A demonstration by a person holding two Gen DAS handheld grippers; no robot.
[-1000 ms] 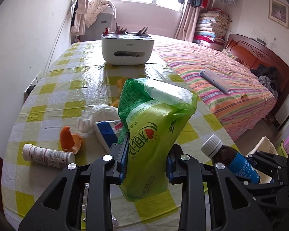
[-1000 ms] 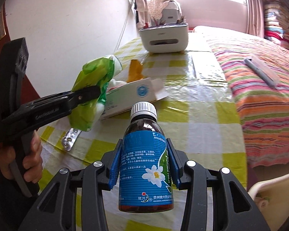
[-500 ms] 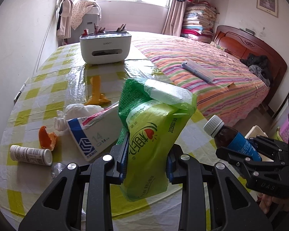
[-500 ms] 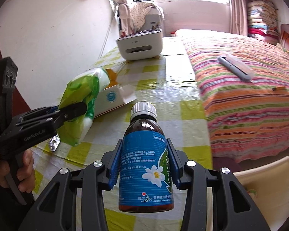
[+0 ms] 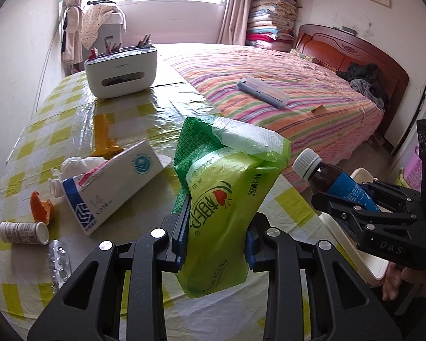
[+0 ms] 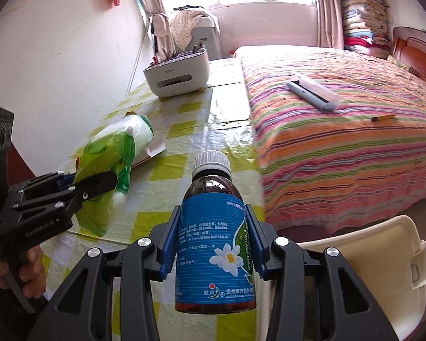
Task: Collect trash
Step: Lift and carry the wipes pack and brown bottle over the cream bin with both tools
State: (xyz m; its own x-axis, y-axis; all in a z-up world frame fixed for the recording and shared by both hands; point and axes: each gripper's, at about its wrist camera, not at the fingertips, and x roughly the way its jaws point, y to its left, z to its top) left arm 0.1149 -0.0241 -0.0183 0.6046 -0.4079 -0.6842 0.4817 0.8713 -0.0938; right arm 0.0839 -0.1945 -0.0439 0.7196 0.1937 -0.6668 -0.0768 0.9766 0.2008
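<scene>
On your far left, the checked yellow-and-white plastic tablecloth (image 5: 71, 119) holds what is left to collect: a small white pill bottle lying on its side (image 5: 24, 233), a scrap of orange peel (image 5: 39, 209), a clear blister strip (image 5: 59, 258), a crumpled white tissue (image 5: 79, 163) and an opened white-and-blue cardboard medicine box (image 5: 113, 187).

Your left gripper (image 5: 216, 244) has its jaws drawn in part-way and clamped on the lower half of a soft green plastic tissue pack (image 5: 227, 199), which hangs clear above the table edge. The pack is floppy, so keep the squeeze even and avoid quick swings that could let it slide out.

Your right gripper (image 6: 213, 248) is likewise part-closed, its blue pads pressed on both sides of a brown glass medicine bottle with a blue label and white cap (image 6: 214, 238), held upright. Keep it upright while you carry it; glass is slick against the pads.

At the right, below the table edge, sits the cream plastic bin (image 6: 383, 270). It looks like the drop point: bring each item over its opening before you release, bottle low to soften the fall.
</scene>
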